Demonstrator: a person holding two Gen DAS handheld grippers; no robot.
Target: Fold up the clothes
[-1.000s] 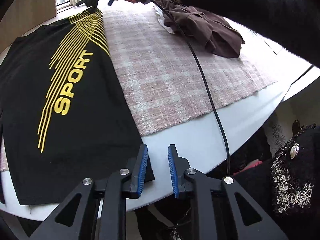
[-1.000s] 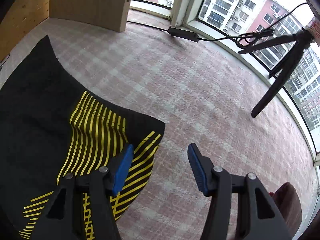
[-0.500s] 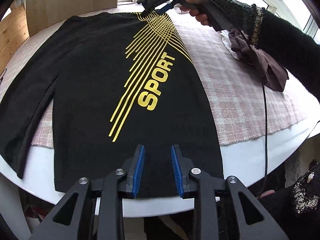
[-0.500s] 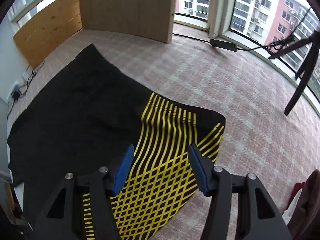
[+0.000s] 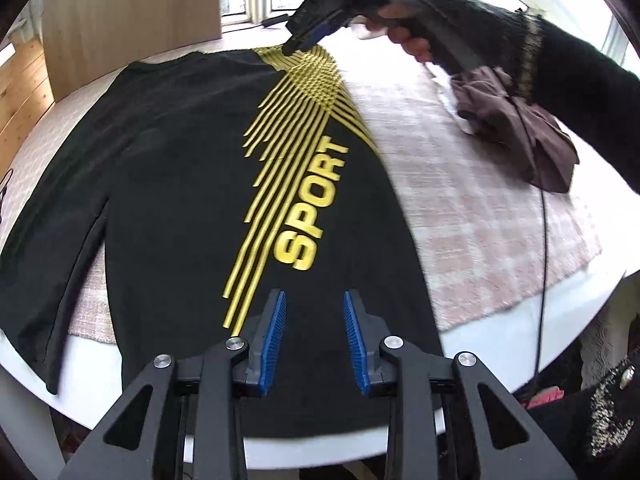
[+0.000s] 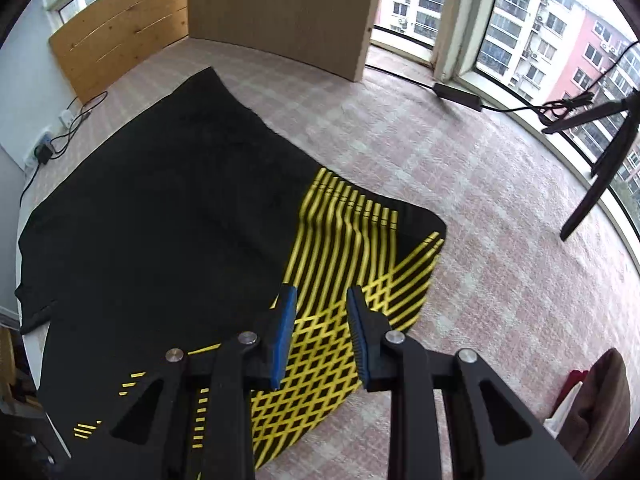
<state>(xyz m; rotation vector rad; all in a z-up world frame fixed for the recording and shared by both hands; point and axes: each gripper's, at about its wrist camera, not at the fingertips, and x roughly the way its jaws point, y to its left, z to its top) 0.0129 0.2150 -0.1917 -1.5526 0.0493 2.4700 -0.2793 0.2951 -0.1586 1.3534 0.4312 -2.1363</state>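
Note:
A black shirt (image 5: pixel 168 168) with yellow stripes and the word SPORT lies flat on the table, one sleeve out to the left. My left gripper (image 5: pixel 314 300) is open above its near hem, holding nothing. My right gripper (image 6: pixel 322 294) is open over the shirt's (image 6: pixel 160 216) far shoulder, above the yellow crossed stripes. In the left wrist view the right gripper (image 5: pixel 310 36) shows at the shirt's far edge, held in a hand.
A pink plaid cloth (image 5: pixel 460 184) covers the white round table (image 5: pixel 520 328). A crumpled brown garment (image 5: pixel 520 128) lies at the right. A black cable (image 5: pixel 542 280) hangs over the table edge. A wooden board (image 6: pixel 280 8) and windows stand behind.
Both grippers have moved left over the shirt. The right gripper's fingers have closed partway. The shirt has not moved.

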